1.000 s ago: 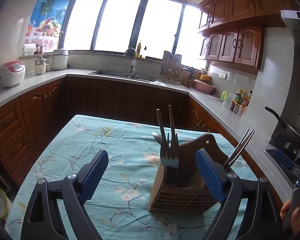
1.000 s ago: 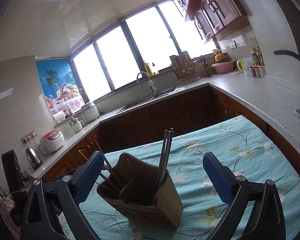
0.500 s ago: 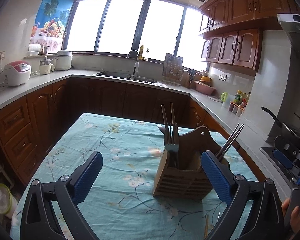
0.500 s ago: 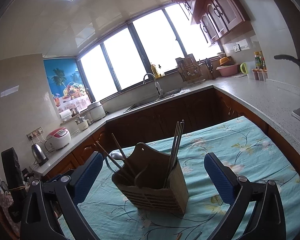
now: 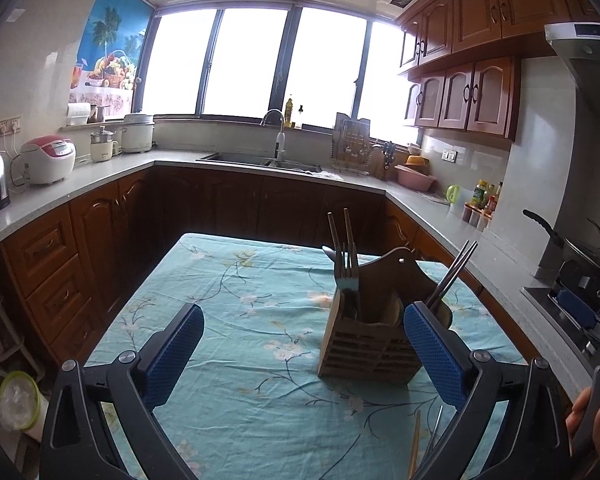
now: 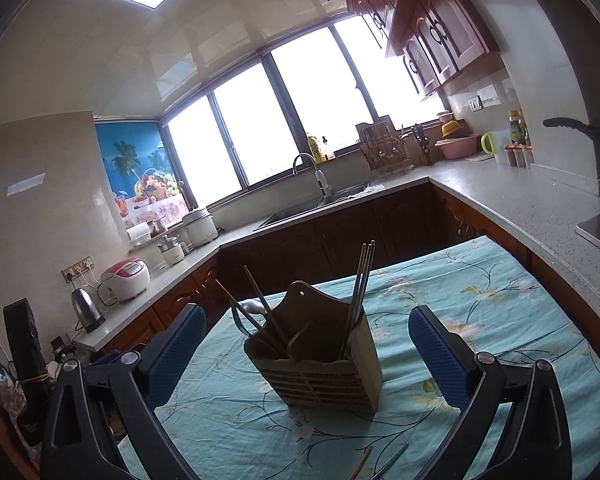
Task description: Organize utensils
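Bench (image 5: 228, 320) draped in a teal floral tablecloth (image 6: 480, 292), filling the near half of both views. Left hand-held gripper (image 5: 303, 344) with black arms and blue ribbed pads, spread wide, gripping nothing, hanging above the cloth. Right hand-held gripper (image 6: 307, 346) of the same build, likewise spread wide and bare, framing the caddy from the near side. Slatted wooden utensil caddy with a tall arched back board (image 5: 370, 344) upright on the cloth, right of centre in the left wrist view, centred in the right wrist view (image 6: 320, 368). Pair of steel chopsticks (image 6: 361, 292) leaning out of its right compartment. Pair of brown wooden chopsticks (image 6: 260, 304) slanting out of the left compartment, beside a steel fork with tines up (image 5: 346, 264) and a steel spoon (image 6: 252, 307). One wooden chopstick (image 5: 415, 444) and one thin steel chopstick (image 5: 435, 432) flat on the cloth, near of the caddy, apart from it, partly cut off by the lower frame edge.
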A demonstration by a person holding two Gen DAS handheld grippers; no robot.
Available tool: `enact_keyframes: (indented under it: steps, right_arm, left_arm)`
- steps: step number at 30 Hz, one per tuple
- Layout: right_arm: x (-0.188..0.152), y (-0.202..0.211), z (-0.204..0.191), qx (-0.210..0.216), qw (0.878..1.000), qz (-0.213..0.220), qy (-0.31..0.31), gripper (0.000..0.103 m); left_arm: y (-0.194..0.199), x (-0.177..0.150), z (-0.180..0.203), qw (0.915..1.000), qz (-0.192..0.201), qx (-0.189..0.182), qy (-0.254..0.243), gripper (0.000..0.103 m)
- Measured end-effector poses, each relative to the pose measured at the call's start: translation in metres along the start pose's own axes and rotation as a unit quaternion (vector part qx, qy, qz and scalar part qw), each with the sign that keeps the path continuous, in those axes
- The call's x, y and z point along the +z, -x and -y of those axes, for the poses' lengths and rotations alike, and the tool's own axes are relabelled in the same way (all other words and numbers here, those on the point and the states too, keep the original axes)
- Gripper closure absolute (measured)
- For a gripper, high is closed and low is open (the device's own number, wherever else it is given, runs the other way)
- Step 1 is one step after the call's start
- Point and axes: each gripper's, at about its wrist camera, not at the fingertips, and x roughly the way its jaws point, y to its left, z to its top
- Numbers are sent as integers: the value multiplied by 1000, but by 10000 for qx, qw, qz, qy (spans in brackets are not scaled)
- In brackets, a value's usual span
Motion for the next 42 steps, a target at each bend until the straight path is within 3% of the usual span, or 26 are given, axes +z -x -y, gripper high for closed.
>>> enact_keyframes:
  steps: [9, 24, 27, 31, 36, 42]
  right_arm:
    - [-2, 30, -16, 88, 9997, 141, 190, 0]
    - [-18, 77, -40, 96, 9974, 262, 671, 0]
    - [-24, 84, -43, 71, 9969, 234, 747, 0]
    - [-25, 97, -47, 62, 9964, 189, 819, 0]
    - [-13, 118, -53, 54, 9960, 351, 821, 0]
    - [-41, 120, -48, -199, 9944, 258, 1002, 0]
  left_arm:
    - [32, -7, -6, 9999, 72, 88, -89, 1]
    - [86, -25, -32, 9997, -17, -205, 163, 1]
    - [101, -28, -37, 9994, 115, -236, 235, 1]
    - [123, -32, -39, 9988, 423, -76, 223, 1]
    - [134, -42, -42, 9987, 378, -165, 304, 1]
    - [124, -68, -32, 9994, 273, 230, -5, 1]
